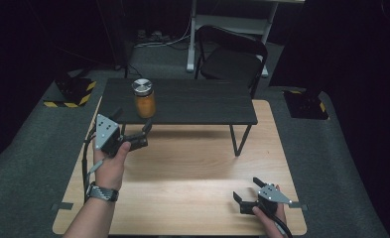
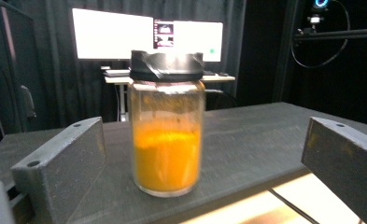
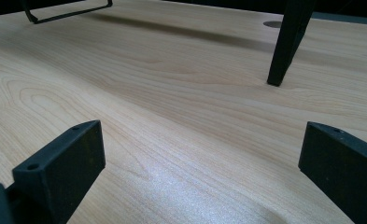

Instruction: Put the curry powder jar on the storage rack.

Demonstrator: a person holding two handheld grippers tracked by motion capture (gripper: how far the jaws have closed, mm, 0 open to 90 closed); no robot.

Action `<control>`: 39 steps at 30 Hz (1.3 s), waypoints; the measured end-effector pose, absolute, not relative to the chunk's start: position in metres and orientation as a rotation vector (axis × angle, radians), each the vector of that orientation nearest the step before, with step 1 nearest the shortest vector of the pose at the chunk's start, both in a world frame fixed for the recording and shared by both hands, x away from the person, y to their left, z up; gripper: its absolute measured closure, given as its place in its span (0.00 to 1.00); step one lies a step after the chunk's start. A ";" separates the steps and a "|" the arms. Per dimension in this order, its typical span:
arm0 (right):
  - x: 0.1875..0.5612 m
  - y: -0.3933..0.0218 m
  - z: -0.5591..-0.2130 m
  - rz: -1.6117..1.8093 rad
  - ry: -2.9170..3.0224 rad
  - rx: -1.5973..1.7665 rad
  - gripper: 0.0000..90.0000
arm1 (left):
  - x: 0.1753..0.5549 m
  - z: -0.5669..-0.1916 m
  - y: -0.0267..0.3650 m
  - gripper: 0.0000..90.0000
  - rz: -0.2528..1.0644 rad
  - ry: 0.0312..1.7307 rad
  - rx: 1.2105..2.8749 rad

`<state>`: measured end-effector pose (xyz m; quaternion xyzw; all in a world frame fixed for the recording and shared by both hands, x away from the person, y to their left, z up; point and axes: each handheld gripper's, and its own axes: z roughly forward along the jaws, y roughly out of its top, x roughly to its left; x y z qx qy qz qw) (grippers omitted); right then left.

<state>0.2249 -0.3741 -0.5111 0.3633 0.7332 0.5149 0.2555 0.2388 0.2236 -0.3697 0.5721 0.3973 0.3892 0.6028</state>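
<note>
Two grippers are out: from above, the left gripper (image 1: 131, 128) hovers near a jar (image 1: 144, 99) on the dark shelf (image 1: 197, 101), the right gripper (image 1: 245, 189) low over the table (image 1: 192, 168). Left gripper view: spread jaws frame the ungrasped jar (image 2: 166, 126). Right gripper view: parted jaws, bare wood. Nothing looks begun.

Grey carpet floor (image 1: 29, 148) surrounds the light wood worktop (image 1: 192, 198). Beyond it: black folding chair (image 1: 230, 62), black curtains (image 2: 265, 46), two lit monitors (image 2: 111, 35).

Glossy glass jar (image 2: 166, 140) — matt dark shelf (image 1: 192, 101); smooth pale wood table (image 3: 172, 140).
</note>
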 end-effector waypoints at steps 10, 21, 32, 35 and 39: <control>0.225 -0.374 -0.512 1.403 1.989 0.972 0.00 | 0.209 -0.397 0.230 0.01 0.861 0.898 1.359; 0.225 -0.375 -0.513 1.406 1.985 0.977 0.00 | 0.185 -0.442 0.242 0.01 0.831 0.918 1.398; 0.225 -0.374 -0.512 1.406 1.986 0.979 0.00 | 0.167 -0.470 0.246 0.01 0.783 0.908 1.483; 0.225 -0.374 -0.512 1.406 1.987 0.979 0.00 | 0.164 -0.476 0.245 0.01 0.765 0.912 1.502; 0.225 -0.374 -0.512 1.406 1.985 0.980 0.00 | 0.163 -0.487 0.242 0.01 0.743 0.922 1.548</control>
